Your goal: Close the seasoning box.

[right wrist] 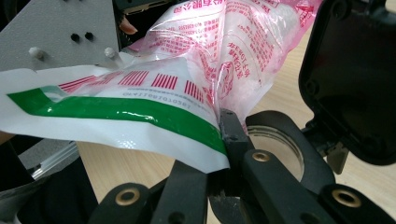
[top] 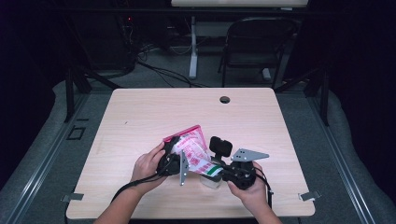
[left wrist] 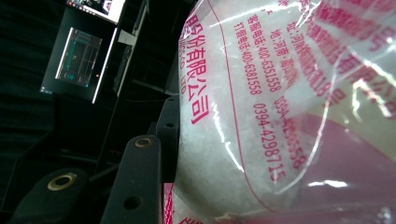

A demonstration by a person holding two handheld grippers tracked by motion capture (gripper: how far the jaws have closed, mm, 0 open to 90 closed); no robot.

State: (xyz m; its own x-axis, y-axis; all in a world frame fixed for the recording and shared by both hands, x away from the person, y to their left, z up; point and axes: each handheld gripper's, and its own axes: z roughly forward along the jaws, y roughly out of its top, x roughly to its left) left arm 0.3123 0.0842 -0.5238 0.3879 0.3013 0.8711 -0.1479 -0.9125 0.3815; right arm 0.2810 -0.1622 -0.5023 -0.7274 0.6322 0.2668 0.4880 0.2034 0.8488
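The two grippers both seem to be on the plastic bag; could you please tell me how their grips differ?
The right gripper pinches the bag at its end with the green stripe, jaws shut tight; the left gripper holds the pink-edged end, jaws set wider around the bulging clear part. The right one sits nearer the table. Both keep the bag lifted.

The plastic bag (left wrist: 289,112) bears red print: "400-6381558" and "0394-4298715".
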